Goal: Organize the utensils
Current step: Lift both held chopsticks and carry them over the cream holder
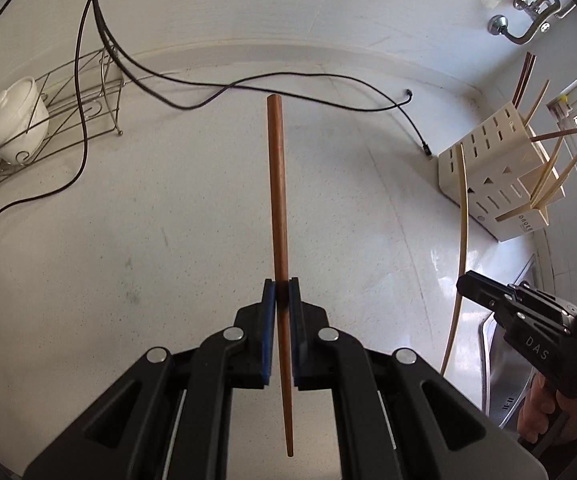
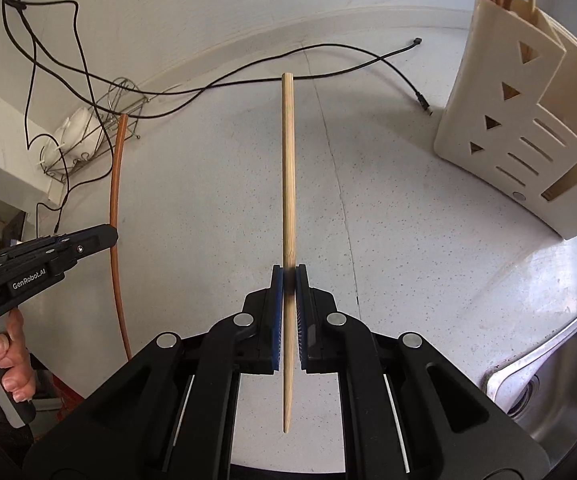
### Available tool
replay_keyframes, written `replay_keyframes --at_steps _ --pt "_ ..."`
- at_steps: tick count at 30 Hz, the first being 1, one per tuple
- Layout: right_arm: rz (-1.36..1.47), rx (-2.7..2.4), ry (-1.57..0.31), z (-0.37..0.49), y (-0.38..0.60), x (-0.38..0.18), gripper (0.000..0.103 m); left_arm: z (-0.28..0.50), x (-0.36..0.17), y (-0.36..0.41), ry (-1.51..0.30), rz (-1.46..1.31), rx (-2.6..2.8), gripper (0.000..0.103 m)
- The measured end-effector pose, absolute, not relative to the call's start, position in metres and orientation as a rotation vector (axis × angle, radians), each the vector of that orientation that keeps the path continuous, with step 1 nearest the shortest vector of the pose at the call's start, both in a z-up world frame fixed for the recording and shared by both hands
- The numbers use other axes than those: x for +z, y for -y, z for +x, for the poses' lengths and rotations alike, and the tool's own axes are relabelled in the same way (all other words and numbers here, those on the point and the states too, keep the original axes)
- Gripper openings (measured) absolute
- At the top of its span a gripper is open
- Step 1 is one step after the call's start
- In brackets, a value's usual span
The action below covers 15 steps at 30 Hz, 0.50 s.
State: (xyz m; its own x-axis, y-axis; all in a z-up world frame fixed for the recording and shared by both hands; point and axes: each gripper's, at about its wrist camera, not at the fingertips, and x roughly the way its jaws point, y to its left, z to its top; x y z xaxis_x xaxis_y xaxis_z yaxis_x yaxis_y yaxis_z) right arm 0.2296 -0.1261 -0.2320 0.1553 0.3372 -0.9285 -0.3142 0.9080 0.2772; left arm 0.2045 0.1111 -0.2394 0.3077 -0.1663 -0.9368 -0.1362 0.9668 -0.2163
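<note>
Chopsticks: we've got one in each hand right now. Left tongs [image 1: 282,294] are clamped on the reddish-brown chopstick [image 1: 277,184], thick end pointing away from the camera, thin tip back toward the wrist. Right tongs [image 2: 289,280] are clamped on the pale bamboo chopstick [image 2: 288,160], same orientation. Both sticks are off the desk [image 1: 148,220], held roughly at mid-length.

Cream holder [image 2: 500,120] stands near the sink [image 2: 568,380] on the right side of the desk. It already has several chopsticks in it, pale and dark mixed, some leaning out at loose angles. So we judge part of the sorting done, and these two are still in transit.

No other loose chopsticks visible on the desk in either view, though the views don't cover everything. Black cables [image 1: 208,96] trail across the back, wire rack [image 1: 68,120] with white dishes [image 1: 20,120] off to the left, well apart from the holder.

Left to do, as we see it: carry both over and drop them thin end down into the holder, then maybe straighten the leaners.
</note>
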Motion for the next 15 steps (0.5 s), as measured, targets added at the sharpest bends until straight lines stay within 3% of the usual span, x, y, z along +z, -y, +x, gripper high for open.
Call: replay_keyframes --at_steps 15 --pt "0.145 0.319 -1.076 0.234 0.218 -0.138 0.006 0.252 -0.154 -0.034 -1.029 -0.229 -0.19 0.006"
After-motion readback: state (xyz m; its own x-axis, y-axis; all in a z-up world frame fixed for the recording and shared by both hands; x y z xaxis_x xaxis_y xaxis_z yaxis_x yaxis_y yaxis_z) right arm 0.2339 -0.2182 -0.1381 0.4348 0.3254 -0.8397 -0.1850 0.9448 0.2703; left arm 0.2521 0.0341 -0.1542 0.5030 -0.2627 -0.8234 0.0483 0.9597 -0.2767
